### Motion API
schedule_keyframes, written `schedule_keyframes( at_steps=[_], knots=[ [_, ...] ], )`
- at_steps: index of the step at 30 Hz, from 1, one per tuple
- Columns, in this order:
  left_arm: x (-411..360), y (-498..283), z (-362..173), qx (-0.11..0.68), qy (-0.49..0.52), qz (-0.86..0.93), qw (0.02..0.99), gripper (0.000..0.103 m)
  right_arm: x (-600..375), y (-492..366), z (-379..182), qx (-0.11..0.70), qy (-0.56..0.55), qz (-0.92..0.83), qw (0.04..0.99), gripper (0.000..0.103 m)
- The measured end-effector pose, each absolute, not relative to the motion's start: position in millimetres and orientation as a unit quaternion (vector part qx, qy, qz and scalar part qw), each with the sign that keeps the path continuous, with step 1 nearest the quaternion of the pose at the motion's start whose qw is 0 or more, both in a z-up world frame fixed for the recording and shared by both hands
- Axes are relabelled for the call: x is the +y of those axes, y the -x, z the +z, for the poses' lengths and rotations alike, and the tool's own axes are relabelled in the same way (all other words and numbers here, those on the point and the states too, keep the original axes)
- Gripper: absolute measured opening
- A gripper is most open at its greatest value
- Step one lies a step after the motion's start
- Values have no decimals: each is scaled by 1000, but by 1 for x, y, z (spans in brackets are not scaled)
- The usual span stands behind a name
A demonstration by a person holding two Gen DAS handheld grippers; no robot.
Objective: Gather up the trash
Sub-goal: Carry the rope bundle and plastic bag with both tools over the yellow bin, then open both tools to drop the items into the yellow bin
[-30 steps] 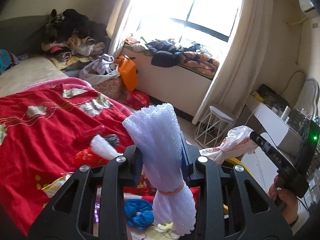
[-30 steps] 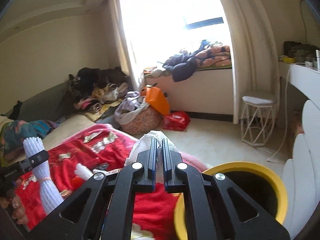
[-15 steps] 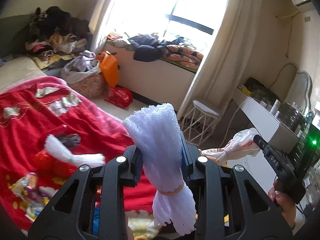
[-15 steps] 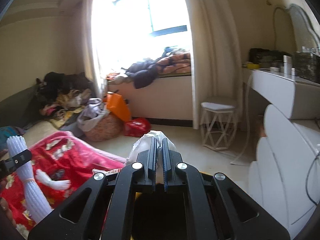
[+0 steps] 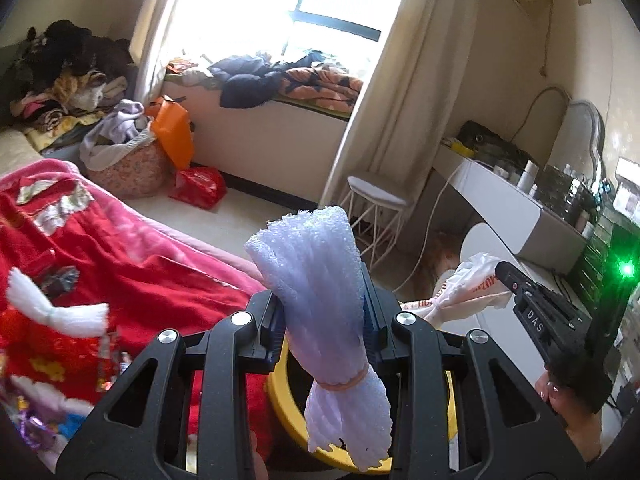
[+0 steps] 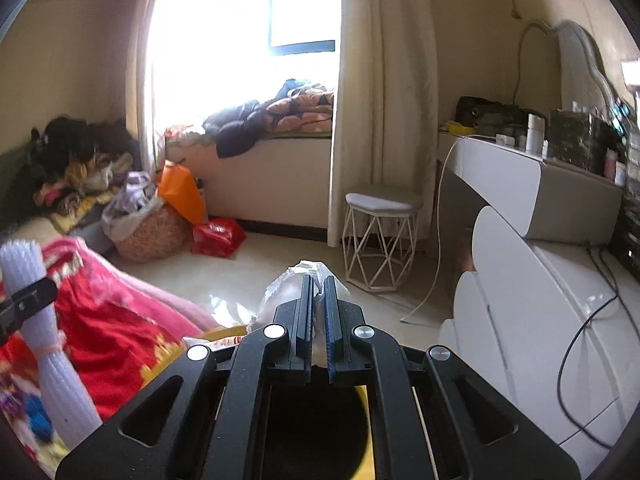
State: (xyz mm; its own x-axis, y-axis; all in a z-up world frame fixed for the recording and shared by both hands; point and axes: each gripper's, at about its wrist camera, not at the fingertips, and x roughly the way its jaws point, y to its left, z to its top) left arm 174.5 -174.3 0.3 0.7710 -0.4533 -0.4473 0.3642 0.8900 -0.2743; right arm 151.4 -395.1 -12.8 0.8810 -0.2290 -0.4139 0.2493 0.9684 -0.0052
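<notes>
Left wrist view. The left gripper (image 5: 324, 320) is clamped on a foam net bundle (image 5: 320, 280), a white sleeve tied with a rubber band (image 5: 340, 378) below the pads; its loose end hangs down past the fingers. Directly under that end sits the yellow bin (image 5: 288, 408), rim showing between and beneath the fingers. To the right of the tongs the right gripper (image 5: 502, 270) shows from the side, pinching a crumpled plastic bag (image 5: 464, 288), also near the bin. To the left of the tongs, on the red blanket (image 5: 132, 276), more litter lies uncollected: a second white foam piece (image 5: 52, 308), a dark wrapper (image 5: 60, 280) just beside it, and shiny wrappers (image 5: 32, 428) lower left.

Right wrist view. The right gripper (image 6: 319, 316) has its jaws nearly together, with the plastic bag (image 6: 304, 280) squeezed between them and bulging ahead of the tips. Below the tongs the dark mouth of the bin (image 6: 320, 432) fills the gap, with a yellow strip of rim at the lower edge. Far left, the foam net bundle (image 6: 36, 320) shows in the other tool's grip.

Progress, judged: two pieces are picked up and positioned over or close to the bin, neither released yet. Remaining: drop both, then return for the items on the blanket. Contents of the bin cannot be made out.
</notes>
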Motion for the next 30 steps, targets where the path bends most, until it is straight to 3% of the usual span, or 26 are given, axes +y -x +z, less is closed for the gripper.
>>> schedule_keyframes(
  at_steps=[6,9,11,13,16,23,30],
  knots=[
    [-191,-189,-18,272,77,-224,933,29,-392,-160,-28,240,8,-112,964,6],
    [-196,-199,-29,287,90,-238,924,48,-395,-163,-34,252,1,-106,962,9],
    [-200,-203,-35,293,93,-243,920,64,-402,-163,-36,255,-13,-108,961,26],
    [-202,-206,-41,304,95,-251,914,79,-407,-162,-35,251,-30,-107,962,36],
    [-200,-204,-46,311,97,-253,911,91,-415,-160,-34,244,-60,-100,963,45],
    [-183,-184,-40,307,76,-230,920,92,-421,-154,-24,223,-108,-80,966,61],
    [-153,-158,-26,286,58,-194,937,92,-400,-156,-15,222,-102,-50,969,68]
  ],
)
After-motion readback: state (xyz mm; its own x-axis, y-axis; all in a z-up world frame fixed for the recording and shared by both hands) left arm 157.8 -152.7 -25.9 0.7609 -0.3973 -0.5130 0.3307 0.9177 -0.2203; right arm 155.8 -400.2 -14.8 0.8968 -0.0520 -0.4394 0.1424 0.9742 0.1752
